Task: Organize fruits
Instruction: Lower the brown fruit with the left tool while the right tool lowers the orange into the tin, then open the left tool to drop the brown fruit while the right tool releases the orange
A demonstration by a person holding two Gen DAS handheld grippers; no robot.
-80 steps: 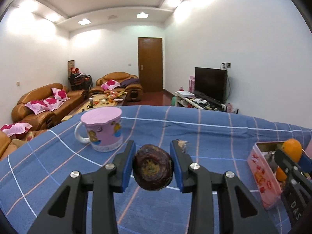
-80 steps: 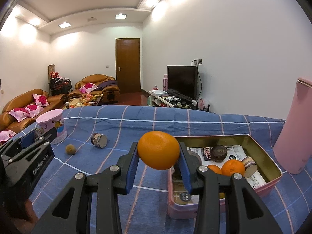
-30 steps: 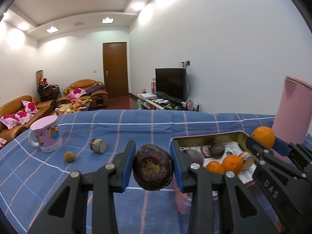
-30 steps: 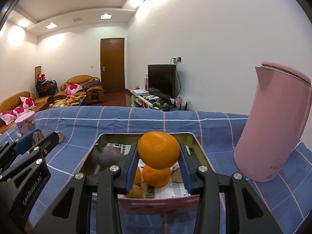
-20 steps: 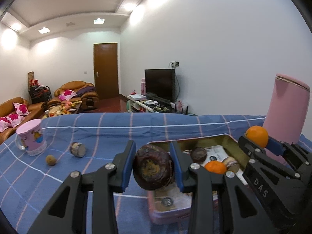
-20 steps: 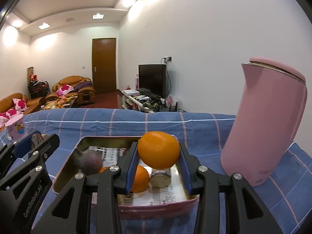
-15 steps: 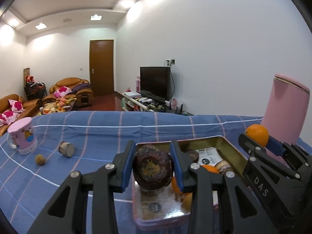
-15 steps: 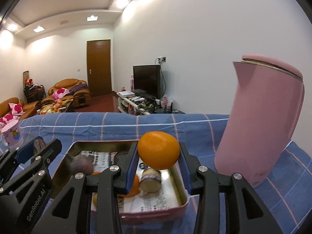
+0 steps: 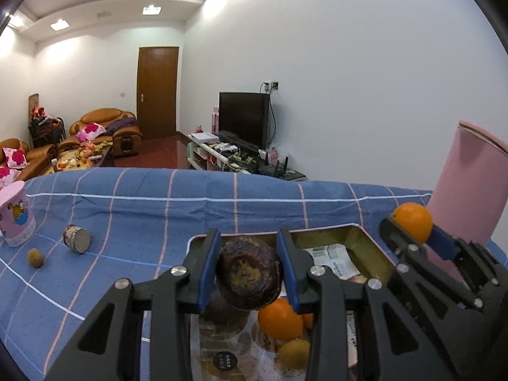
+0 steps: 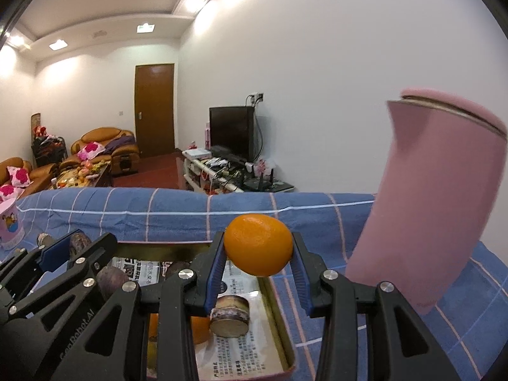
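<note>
A: Since a second ago both grippers have travelled across the blue checked tablecloth (image 9: 260,212) and now hang over the tin tray (image 9: 371,247); before, the left one was short of it, with the mug and loose pieces nearer the middle of its view.

B: What does the left gripper (image 9: 248,268) carry?

A: A dark, wrinkled purple-brown fruit (image 9: 249,277), pinched between the blue pads, above the near left part of the tray. Under it lie an orange (image 9: 279,319), a small yellowish fruit (image 9: 293,354) and paper lining.

B: And the right gripper (image 10: 258,250)?

A: Its jaws are clamped on a mandarin orange (image 10: 258,244), held over the tray's right side. Below it in the tray sits a short cut cylinder with a pale end (image 10: 230,316), and a purple fruit (image 10: 109,281) lies farther left.

B: Anything left outside the tray?

A: In the left wrist view, a similar cut cylinder (image 9: 77,239) and a small brownish round fruit (image 9: 35,257) lie on the cloth near the pink mug (image 9: 14,217). A tall pink kettle (image 10: 428,209) stands just beside the tray, to its right.
</note>
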